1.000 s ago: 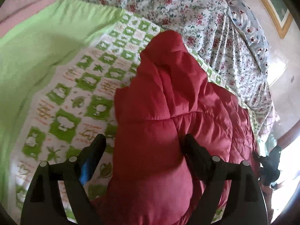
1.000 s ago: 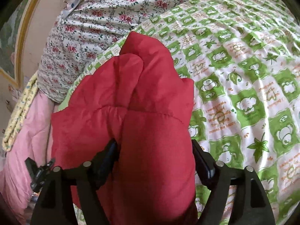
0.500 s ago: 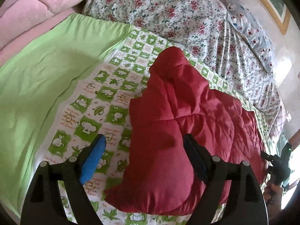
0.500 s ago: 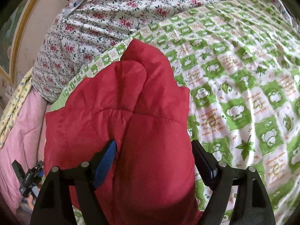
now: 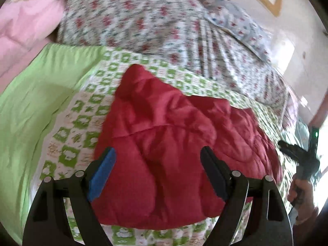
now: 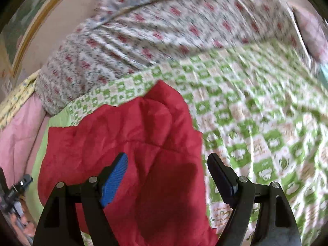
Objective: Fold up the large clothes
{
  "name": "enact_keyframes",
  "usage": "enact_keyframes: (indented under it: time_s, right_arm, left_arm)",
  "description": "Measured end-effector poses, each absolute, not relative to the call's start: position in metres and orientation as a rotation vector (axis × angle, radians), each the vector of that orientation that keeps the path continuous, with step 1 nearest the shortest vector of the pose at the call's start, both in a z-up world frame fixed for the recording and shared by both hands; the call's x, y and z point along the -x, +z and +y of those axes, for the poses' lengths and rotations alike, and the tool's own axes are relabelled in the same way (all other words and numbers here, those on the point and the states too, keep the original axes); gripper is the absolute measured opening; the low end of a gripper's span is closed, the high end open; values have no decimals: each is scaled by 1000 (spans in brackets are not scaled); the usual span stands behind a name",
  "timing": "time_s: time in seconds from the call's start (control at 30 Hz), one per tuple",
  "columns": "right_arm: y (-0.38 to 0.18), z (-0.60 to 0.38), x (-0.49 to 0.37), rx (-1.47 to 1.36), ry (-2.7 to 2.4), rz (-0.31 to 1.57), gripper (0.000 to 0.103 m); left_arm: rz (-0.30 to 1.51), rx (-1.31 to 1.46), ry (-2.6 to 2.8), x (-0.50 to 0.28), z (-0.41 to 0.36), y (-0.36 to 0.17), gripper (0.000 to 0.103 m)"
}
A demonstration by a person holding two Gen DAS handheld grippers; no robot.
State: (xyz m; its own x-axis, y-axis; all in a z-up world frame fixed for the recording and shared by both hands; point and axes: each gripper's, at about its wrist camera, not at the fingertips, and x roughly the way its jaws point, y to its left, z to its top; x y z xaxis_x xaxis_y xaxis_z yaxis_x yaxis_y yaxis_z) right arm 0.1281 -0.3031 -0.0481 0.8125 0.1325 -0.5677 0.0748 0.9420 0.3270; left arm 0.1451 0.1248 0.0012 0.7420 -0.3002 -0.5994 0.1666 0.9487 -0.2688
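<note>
While you look through the left wrist view, you see the red padded jacket lying in a folded bundle on the green checked bedsheet, and your left gripper hangs above its near part with the jaws wide apart and nothing between them. The blue pad of one finger and the black pad of the other are both free of the cloth. Behind the jacket there is the floral bedding, and at the left a plain green sheet beside a pink quilt. At the far right edge you can see your right hand with its tool. In the right wrist view, the same jacket fills the lower left, lying on the checked sheet, and your right gripper is over its right border, also with the jaws spread and holding nothing. The picture is blurred, so fine creases are hard to read. I judge that one fold is just laid down and both tools have let go, so the task seems well advanced but maybe not finished. The bundle looks puffy and uneven, and the far part stands up in a peak. For the next move, you probably need to choose an edge, close on the thick layers firmly, and bring it over, or press the bundle flat.
</note>
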Motion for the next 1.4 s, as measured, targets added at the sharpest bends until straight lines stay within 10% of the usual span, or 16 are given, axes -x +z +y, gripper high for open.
enact_keyframes:
  time_s: [1.4]
  right_arm:
    - [-100,-218,-180,-157,102,800,90]
  left_arm:
    - [890,52,-197,-201,52,-48,90]
